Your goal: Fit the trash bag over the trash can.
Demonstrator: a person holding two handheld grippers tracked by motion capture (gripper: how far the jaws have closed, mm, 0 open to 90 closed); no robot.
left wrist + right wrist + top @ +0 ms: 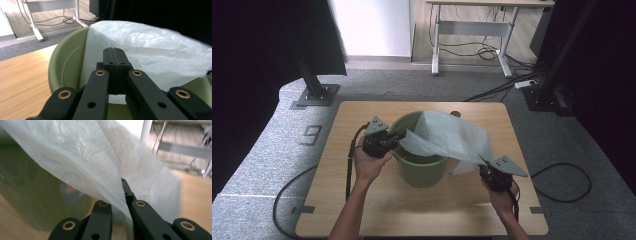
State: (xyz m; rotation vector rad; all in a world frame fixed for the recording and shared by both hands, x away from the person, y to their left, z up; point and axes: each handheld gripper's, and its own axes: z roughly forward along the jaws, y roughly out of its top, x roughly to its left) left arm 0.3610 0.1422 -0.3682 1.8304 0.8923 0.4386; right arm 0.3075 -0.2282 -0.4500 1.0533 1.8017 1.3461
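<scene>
- White plastic bag (pixel 449 136) lies spread over the open top of a green bin (pixel 422 167) that stands mid-way on the wooden table (pixel 362 210).
- Left gripper (pixel 398 137) sits at the bin's left rim, its jaws pressed together on the bag's edge.
- Right gripper (pixel 484 167), off the bin's right side, pinches the bag's other edge, holding it clear of the rim.

The wooden table (pixel 362 210) stands on grey carpet (pixel 272 150) marked with a "9" (pixel 313 135). Beyond the table, a white-framed desk (pixel 472 27) stands on wood flooring against a white wall (pixel 372 25), with cables (pixel 472 50) beneath it. Black curtains (pixel 257 50) and metal posts (pixel 312 82) flank the table.
</scene>
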